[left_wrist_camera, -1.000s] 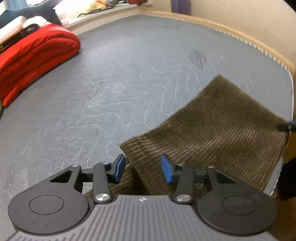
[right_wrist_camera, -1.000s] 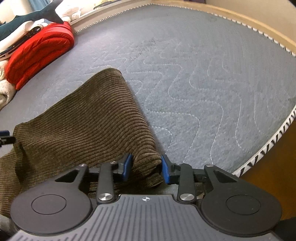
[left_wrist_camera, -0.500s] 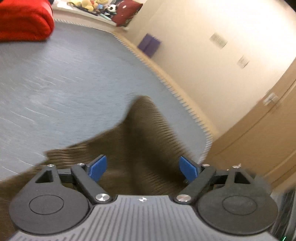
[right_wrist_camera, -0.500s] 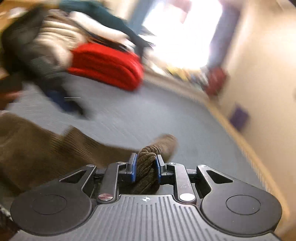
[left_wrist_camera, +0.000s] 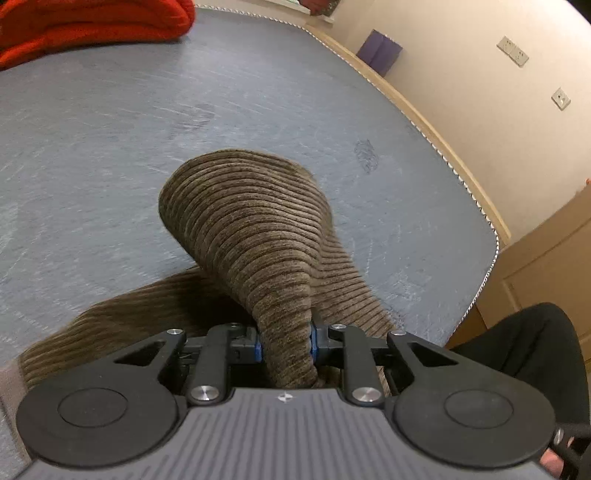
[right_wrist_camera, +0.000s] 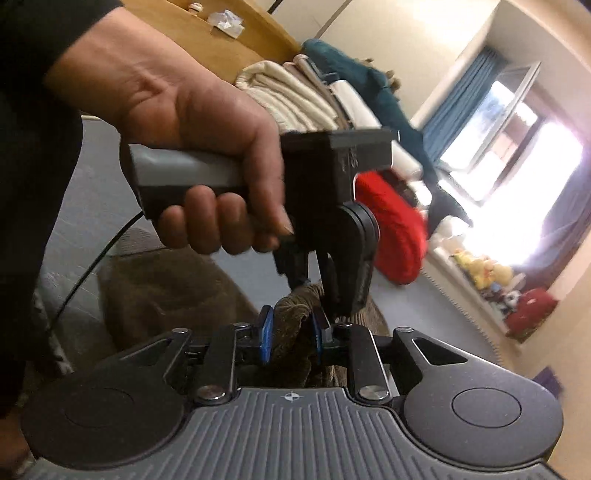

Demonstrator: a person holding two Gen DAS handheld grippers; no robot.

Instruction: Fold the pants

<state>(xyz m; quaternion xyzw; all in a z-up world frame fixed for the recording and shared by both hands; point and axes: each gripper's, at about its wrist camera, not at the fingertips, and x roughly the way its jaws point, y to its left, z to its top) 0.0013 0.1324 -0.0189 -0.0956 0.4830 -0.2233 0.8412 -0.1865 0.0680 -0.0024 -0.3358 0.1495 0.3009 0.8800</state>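
Note:
The brown corduroy pants [left_wrist_camera: 255, 236] lie on the grey quilted mattress [left_wrist_camera: 110, 140]. My left gripper [left_wrist_camera: 286, 345] is shut on a bunched fold of them, which rises in a hump ahead of the fingers. My right gripper [right_wrist_camera: 290, 332] is shut on another bunch of the pants [right_wrist_camera: 291, 325]. In the right wrist view the hand holding the left gripper [right_wrist_camera: 332, 229] is right in front, and both grippers meet over the cloth. More of the pants [right_wrist_camera: 159, 291] lies below to the left.
A folded red blanket [left_wrist_camera: 85, 26] lies at the far end of the mattress and shows in the right wrist view [right_wrist_camera: 395, 229]. The mattress edge [left_wrist_camera: 480, 206] runs along the right by the wall. Stacked bedding [right_wrist_camera: 295, 92] and a window [right_wrist_camera: 509, 122] are beyond.
My left gripper, open a second ago, has shut on the pants. Both grippers have lifted and swung round, and the right one has come up close to the left.

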